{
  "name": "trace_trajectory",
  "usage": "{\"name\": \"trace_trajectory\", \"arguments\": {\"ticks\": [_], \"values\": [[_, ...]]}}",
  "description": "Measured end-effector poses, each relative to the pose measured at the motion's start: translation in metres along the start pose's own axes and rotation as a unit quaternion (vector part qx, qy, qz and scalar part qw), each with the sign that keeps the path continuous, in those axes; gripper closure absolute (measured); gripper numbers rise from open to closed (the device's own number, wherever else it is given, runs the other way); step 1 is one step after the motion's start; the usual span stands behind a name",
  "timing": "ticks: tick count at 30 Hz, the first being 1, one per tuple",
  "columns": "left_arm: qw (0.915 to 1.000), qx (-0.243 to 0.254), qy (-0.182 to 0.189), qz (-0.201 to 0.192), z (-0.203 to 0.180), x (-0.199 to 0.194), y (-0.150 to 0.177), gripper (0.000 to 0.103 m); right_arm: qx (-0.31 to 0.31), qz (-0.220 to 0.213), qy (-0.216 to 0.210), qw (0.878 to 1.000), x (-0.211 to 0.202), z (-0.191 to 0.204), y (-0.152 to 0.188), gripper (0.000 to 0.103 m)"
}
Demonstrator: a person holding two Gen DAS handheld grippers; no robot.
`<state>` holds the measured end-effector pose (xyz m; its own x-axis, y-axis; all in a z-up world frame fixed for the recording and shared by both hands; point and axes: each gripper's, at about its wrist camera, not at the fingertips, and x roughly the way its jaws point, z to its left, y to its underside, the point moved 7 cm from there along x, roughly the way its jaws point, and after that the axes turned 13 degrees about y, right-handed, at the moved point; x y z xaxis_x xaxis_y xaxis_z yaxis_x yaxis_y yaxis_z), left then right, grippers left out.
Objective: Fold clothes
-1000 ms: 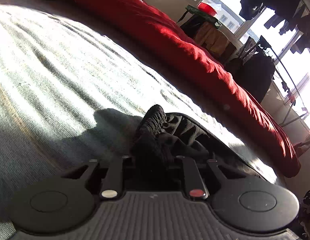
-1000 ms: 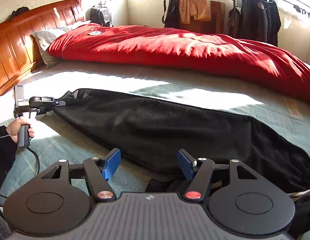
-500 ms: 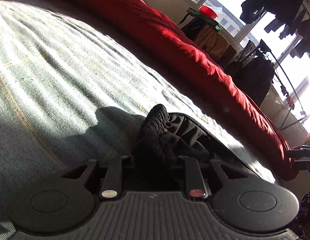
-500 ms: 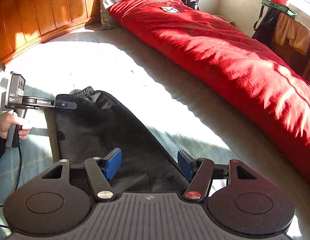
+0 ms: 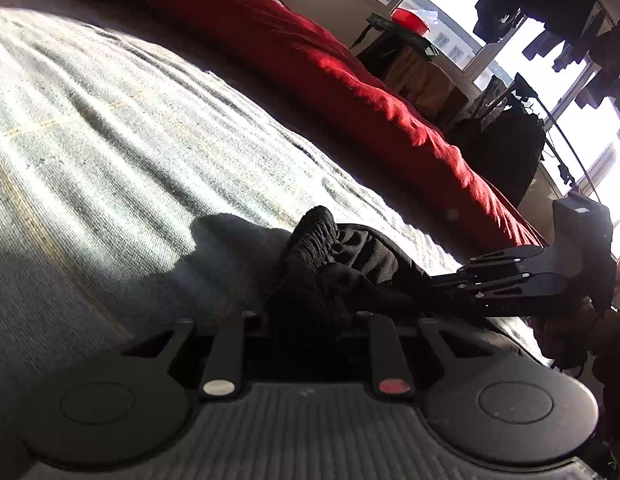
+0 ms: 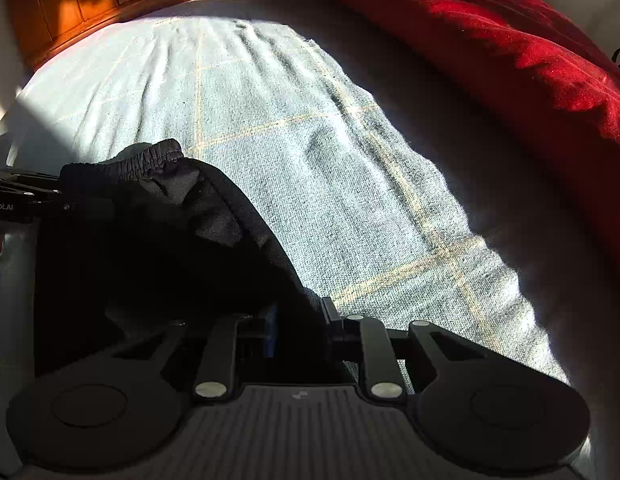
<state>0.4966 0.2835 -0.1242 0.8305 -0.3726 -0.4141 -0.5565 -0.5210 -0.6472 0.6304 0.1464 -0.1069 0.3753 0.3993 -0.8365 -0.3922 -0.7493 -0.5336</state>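
Black trousers of thick, fuzzy cloth are lying on the pale checked bedsheet beside the red duvet, their gathered elastic waistband standing bunched up. The left gripper is pinching the waistband, its jaws nearly closed on the cloth. The right gripper has just been closing and is clamping the trousers' edge. White lettering on the left gripper's arm is reading "obot.AI".
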Motion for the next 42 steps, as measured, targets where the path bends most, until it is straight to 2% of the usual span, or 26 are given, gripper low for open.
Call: {"name": "trace_trajectory", "arguments": {"ticks": [4, 9, 13, 16, 19, 20, 21, 23, 24, 25, 27, 28, 30, 33, 35, 37, 42], "values": [[0.999, 0.042, -0.009, -0.01, -0.009, -0.005, -0.02, 0.086, 0.0, -0.018, 0.024, 1.0, -0.008, -0.003, -0.017, 0.1], [0.9958, 0.073, -0.02, -0.051, -0.008, -0.007, -0.08, 0.086, 0.034, -0.058, 0.053, 0.996, -0.013, -0.015, -0.056, 0.1], [0.9942, 0.085, -0.036, -0.054, 0.003, 0.014, -0.115, 0.085, 0.061, -0.076, 0.093, 0.991, 0.003, -0.028, -0.084, 0.1], [0.9963, 0.063, -0.052, -0.028, 0.021, 0.035, -0.113, 0.084, 0.092, -0.067, 0.116, 0.987, 0.025, -0.039, -0.091, 0.098], [0.9959, 0.045, -0.078, 0.01, 0.042, 0.048, -0.094, 0.082, 0.106, -0.046, 0.112, 0.987, 0.04, -0.039, -0.083, 0.082], [0.996, 0.039, -0.079, 0.018, 0.046, 0.048, -0.089, 0.081, 0.109, -0.041, 0.107, 0.987, 0.042, -0.038, -0.078, 0.08], [0.9967, 0.031, -0.073, 0.017, 0.047, 0.043, -0.086, 0.08, 0.106, -0.04, 0.103, 0.988, 0.037, -0.038, -0.074, 0.078], [0.998, 0.02, -0.059, 0.008, 0.046, 0.027, -0.081, 0.07, 0.094, -0.043, 0.098, 0.99, 0.019, -0.041, -0.067, 0.067], [0.9982, 0.019, -0.056, 0.006, 0.044, 0.019, -0.08, 0.056, 0.09, -0.046, 0.096, 0.99, 0.005, -0.044, -0.063, 0.064], [0.9984, 0.019, -0.053, 0.004, 0.043, 0.01, -0.079, 0.048, 0.086, -0.049, 0.093, 0.991, -0.012, -0.049, -0.058, 0.06], [0.9977, 0.028, -0.061, 0.01, 0.04, -0.004, -0.076, 0.041, 0.078, -0.051, 0.093, 0.991, -0.044, -0.058, -0.046, 0.054], [0.9972, 0.033, -0.066, 0.011, 0.038, -0.01, -0.074, 0.041, 0.073, -0.049, 0.098, 0.991, -0.058, -0.063, -0.038, 0.049], [0.9969, 0.042, -0.066, 0.012, 0.032, -0.021, -0.071, 0.041, 0.06, -0.038, 0.115, 0.991, -0.084, -0.073, -0.017, 0.048], [0.9973, 0.067, -0.023, 0.016, 0.006, -0.024, -0.067, 0.041, 0.054, 0.007, 0.155, 0.986, -0.106, -0.091, 0.028, 0.048], [0.9943, 0.101, 0.012, 0.032, -0.018, -0.013, -0.065, 0.04, 0.063, 0.04, 0.169, 0.983, -0.115, -0.101, 0.068, 0.048], [0.9867, 0.147, 0.046, 0.052, -0.044, 0.004, -0.06, 0.036, 0.073, 0.07, 0.179, 0.979, -0.123, -0.11, 0.107, 0.048], [0.9667, 0.219, 0.076, 0.108, -0.089, 0.052, -0.032, 0.036, 0.102, 0.116, 0.189, 0.97, -0.131, -0.131, 0.183, 0.048]]}}
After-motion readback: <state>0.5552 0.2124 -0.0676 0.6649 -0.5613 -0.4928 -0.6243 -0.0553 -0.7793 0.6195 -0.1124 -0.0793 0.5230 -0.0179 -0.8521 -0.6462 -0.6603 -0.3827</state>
